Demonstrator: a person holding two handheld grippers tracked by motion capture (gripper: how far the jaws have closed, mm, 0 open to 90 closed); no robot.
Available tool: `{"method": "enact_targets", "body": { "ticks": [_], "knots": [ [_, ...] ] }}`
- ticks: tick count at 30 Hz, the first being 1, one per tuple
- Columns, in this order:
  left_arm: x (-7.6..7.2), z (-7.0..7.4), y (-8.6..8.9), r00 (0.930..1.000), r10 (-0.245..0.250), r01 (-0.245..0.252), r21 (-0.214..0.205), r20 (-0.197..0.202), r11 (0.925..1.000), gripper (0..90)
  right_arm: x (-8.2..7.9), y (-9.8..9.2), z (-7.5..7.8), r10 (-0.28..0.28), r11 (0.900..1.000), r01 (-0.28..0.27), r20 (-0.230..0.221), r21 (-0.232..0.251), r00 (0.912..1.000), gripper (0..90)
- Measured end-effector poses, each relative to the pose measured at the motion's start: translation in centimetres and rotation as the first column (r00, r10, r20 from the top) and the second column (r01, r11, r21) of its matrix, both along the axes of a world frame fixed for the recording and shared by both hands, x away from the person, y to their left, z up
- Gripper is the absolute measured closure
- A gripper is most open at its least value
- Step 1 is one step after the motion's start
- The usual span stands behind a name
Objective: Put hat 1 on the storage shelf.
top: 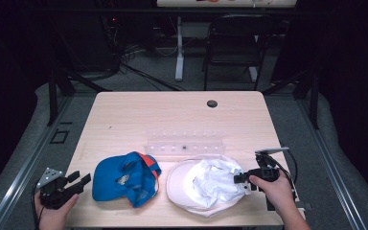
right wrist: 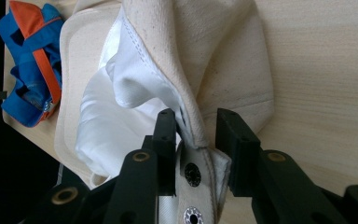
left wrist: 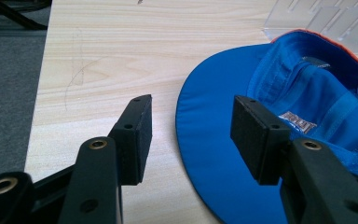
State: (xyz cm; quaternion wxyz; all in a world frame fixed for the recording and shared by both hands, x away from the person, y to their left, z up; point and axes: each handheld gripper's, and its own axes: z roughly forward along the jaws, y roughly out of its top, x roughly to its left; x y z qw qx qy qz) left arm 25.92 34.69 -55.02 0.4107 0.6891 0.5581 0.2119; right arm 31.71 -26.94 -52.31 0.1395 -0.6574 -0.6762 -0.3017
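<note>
1. Desk (top: pixel 139 115) of pale wood carries two caps side by side near its front edge, with a clear plastic rack (top: pixel 184 145) just behind them.
2. Blue cap (top: pixel 124 178) with orange trim lies upside down on the left; white cap (top: pixel 206 184) lies upside down on the right, lining bunched up.
3. Left tongs (top: pixel 79 178) rest at the desk's front left corner, jaws apart, with the blue cap's brim (left wrist: pixel 205 154) just beside one pad (left wrist: pixel 256 135) and nothing gripped.
4. Right tongs (right wrist: pixel 193 140) straddle the white cap's back strap (right wrist: pixel 198 172) with its snap buttons; jaws stand close around the fabric fold, though a gap shows beside one pad.
</note>
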Motion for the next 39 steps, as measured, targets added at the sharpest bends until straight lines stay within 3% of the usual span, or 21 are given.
{"method": "enact_targets", "body": {
  "ticks": [7,13,15,19,20,21,23,28,39],
  "knots": [
    [0.0,0.0,-0.1,1.0000,-0.001,0.000,0.007,0.002,1.0000,50.2,0.0,0.1,0.7,0.032,0.9994,-0.032,0.017,-0.017,0.9994,73.0],
    [0.0,0.1,-0.2,1.0000,-0.007,0.007,0.013,0.005,0.9999,51.4,0.0,0.4,1.4,0.047,0.9982,-0.046,0.004,-0.038,0.9989,74.8],
    [-0.1,0.1,-0.2,0.9999,-0.008,0.008,0.015,0.007,0.9999,51.7,-0.1,0.7,1.6,0.045,0.9971,-0.046,-0.022,-0.060,0.9987,74.6],
    [-0.1,0.1,-0.2,0.9999,-0.009,0.009,0.019,0.009,0.9998,51.8,0.0,0.5,1.6,0.055,0.9966,-0.058,-0.046,-0.060,0.9974,75.4],
    [-0.1,0.1,-0.3,0.9999,-0.008,0.007,0.016,0.010,0.9998,51.8,-0.1,0.6,1.7,0.027,0.9978,-0.030,-0.051,-0.059,0.9983,76.1],
    [-0.1,0.1,-0.3,0.9999,-0.010,0.009,0.019,0.007,0.9998,51.8,0.0,0.4,1.9,0.052,0.9967,-0.056,-0.062,-0.059,0.9967,76.3],
    [-0.1,0.1,-0.3,0.9999,-0.010,0.010,0.020,0.006,0.9998,51.8,0.0,0.1,2.1,0.048,0.9977,-0.052,-0.073,-0.045,0.9962,76.7],
    [0.0,0.1,-0.3,0.9999,-0.013,0.012,0.019,0.004,0.9997,51.8,0.1,0.0,2.8,0.014,0.9992,-0.017,-0.079,-0.035,0.9968,77.8],
    [0.0,0.0,-0.4,0.9997,-0.022,0.022,0.011,0.003,0.9997,51.9,0.5,0.5,4.3,0.050,0.9970,-0.056,-0.108,-0.054,0.9929,79.3]
  ]
}}
